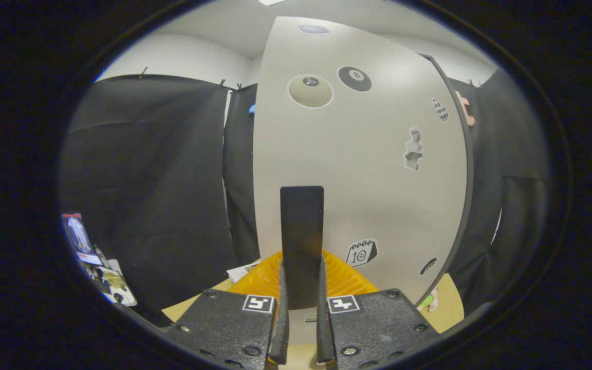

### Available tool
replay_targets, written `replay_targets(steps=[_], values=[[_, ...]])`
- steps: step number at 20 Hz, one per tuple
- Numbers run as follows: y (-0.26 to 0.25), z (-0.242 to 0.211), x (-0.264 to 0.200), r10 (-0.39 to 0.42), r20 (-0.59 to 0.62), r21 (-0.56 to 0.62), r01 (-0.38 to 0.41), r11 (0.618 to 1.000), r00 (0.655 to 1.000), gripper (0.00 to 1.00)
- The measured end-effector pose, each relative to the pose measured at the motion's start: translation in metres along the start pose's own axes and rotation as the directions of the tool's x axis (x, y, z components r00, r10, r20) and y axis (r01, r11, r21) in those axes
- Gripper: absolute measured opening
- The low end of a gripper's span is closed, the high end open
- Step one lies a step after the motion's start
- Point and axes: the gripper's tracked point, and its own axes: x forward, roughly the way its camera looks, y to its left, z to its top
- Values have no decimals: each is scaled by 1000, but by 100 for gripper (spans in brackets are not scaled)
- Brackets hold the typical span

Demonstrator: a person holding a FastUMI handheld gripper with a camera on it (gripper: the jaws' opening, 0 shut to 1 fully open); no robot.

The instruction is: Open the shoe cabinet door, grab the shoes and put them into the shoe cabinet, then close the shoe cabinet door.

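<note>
Gripper (301,288): fingers clenched on the dark upright handle (302,241), both pressing its sides. Shoe cabinet door (368,154): pale, stickered, straight ahead beyond the fingers; handle's long axis vertical. Orange ribbed item (342,280) low behind the handle, identity unclear.

The shoe cabinet door (357,169) in the middle of the frame is pale grey-white, dotted with black-and-white stickers (413,149): a black ball, a cream ball, a checkered patch. Its handle (302,241) is black. At lower centre lies something ribbed and orange-yellow (345,280); the tabletop (447,303) is light tan wood.
</note>
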Motion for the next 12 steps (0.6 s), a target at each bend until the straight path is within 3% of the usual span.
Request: replay_targets(steps=[12], values=[[-29,-5,-54,19,37,-2,-19,1000,999,24]])
